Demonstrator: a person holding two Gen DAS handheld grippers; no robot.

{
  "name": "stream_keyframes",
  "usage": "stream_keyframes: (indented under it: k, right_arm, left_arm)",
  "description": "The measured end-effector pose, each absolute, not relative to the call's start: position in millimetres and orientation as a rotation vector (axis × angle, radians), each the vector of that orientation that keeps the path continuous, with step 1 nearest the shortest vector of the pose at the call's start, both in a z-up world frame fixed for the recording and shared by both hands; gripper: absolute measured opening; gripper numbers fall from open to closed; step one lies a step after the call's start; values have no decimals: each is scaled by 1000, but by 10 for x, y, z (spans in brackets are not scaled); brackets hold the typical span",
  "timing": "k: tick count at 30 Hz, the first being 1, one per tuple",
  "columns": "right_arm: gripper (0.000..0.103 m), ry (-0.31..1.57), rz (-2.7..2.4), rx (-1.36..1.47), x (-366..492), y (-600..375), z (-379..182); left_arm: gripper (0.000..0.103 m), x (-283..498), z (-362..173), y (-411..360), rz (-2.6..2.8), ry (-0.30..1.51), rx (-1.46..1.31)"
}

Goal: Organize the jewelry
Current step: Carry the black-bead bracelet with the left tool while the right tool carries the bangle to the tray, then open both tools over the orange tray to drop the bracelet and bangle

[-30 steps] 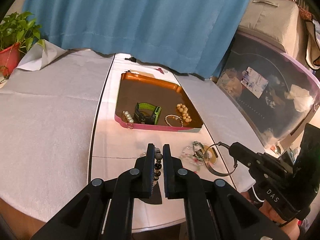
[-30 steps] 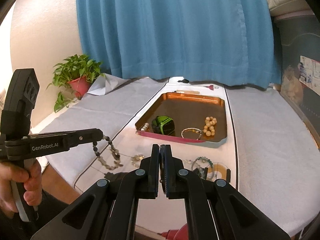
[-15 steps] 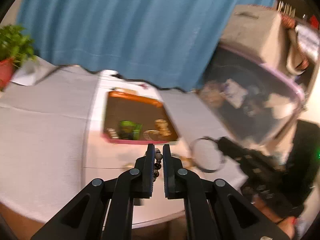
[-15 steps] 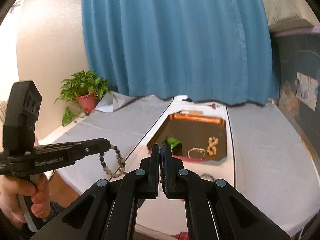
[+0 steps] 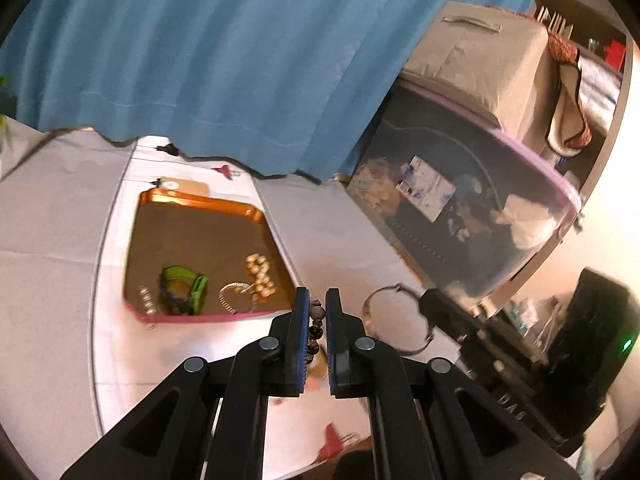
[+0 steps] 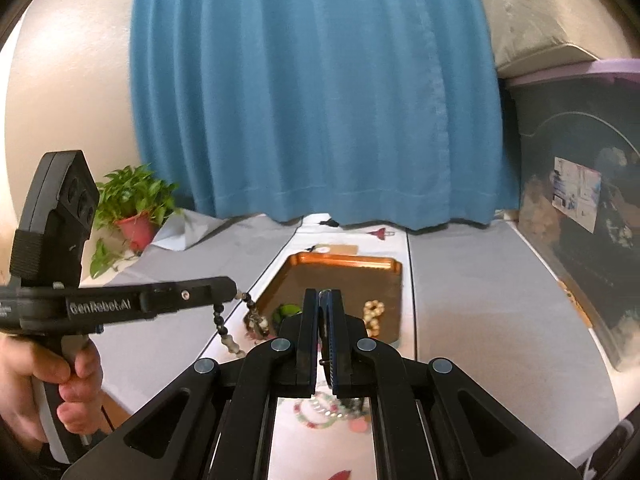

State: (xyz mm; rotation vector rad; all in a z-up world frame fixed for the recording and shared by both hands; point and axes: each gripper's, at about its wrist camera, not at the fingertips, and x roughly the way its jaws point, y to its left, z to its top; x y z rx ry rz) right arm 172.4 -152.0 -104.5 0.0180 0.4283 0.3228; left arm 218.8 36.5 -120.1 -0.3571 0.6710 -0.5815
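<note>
An orange tray [image 5: 200, 200] with a pink front rim lies on the white table and holds a green watch [image 5: 184, 288], beige beads [image 5: 260, 272], a silver bracelet [image 5: 236, 300] and a short pearl strand [image 5: 146, 300]. My left gripper [image 5: 317, 300] is shut on a dark bead string [image 5: 316, 324]. In the right wrist view the string [image 6: 224, 324] hangs from the left gripper [image 6: 234, 292] above the table. My right gripper [image 6: 322, 300] is shut on a thin metal bangle [image 5: 396, 320], seen edge-on between its fingers. Both grippers hover short of the tray's near rim [image 6: 348, 260].
Several loose bead bracelets [image 6: 320, 412] lie on the table under the right gripper. A potted plant [image 6: 136, 208] stands at the far left by the blue curtain [image 6: 320, 100]. A dark storage bin [image 5: 480, 208] with a purple lid borders the table's right side. A hand [image 6: 48, 380] grips the left handle.
Both grippers have risen from the table, each still holding its piece. The left wrist view has swung right, so the tray sits further left. The loose jewelry now lies below the fingers.
</note>
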Motion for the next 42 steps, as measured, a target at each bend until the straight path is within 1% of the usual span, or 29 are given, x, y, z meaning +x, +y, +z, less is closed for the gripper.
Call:
stream_keyframes:
  k: [12, 17, 20, 26, 30, 37, 42]
  right_arm:
    - [5, 375, 378, -2, 2239, -1402, -1042]
    - [5, 357, 383, -37, 2552, -1292, -1110]
    - [5, 363, 390, -33, 2752, -1236, -1209]
    - [5, 456, 414, -23, 3101, -1038, -1685]
    - [5, 496, 424, -19, 3278, -961, -1876]
    - [5, 576, 481, 143, 3575, -1038, -2084]
    - [5, 631, 433, 88, 3681, -950, -2233]
  left_arm:
    - [5, 2609, -1171, 372, -562, 579, -378]
    - [5, 2864, -1200, 572, -531, 535, -397]
    - [5, 2942, -1284, 707, -456, 473, -340]
    - [5, 3311, -1796, 872, -367, 580, -340]
    - [5, 3518, -2096, 956, -355, 652, -378]
    - [5, 3645, -2320, 1053, -320, 704, -397]
    - [5, 3718, -2518, 1147, -229, 779, -344]
